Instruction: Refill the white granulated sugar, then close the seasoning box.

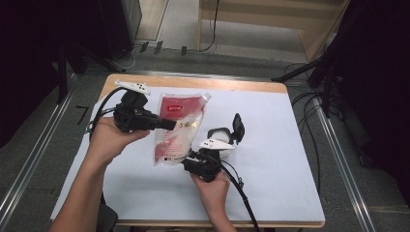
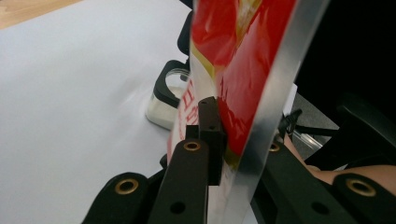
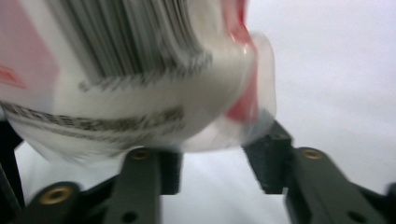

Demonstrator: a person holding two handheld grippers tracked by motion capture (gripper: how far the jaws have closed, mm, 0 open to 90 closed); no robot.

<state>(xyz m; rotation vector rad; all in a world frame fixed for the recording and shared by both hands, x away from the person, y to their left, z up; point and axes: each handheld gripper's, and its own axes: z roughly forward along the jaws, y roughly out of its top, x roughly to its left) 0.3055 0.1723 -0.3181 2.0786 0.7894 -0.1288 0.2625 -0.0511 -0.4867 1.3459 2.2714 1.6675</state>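
Held up over the bench's middle, the soft, slippery refill pouch (image 1: pixel 176 128) sags, the left gripper (image 1: pixel 167 124) clamped on its stiff side seam, the right gripper (image 1: pixel 189 162) apart around its bottom corner, the firmest hold.

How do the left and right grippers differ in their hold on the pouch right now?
The left gripper is clamped on the side edge of the pouch; the right gripper sits under its bottom end with jaws apart, pads not pressing. The left gripper reaches in from the pouch's side, the right gripper from below. Both are hand-held, and both are at the same pouch above the white table cover.
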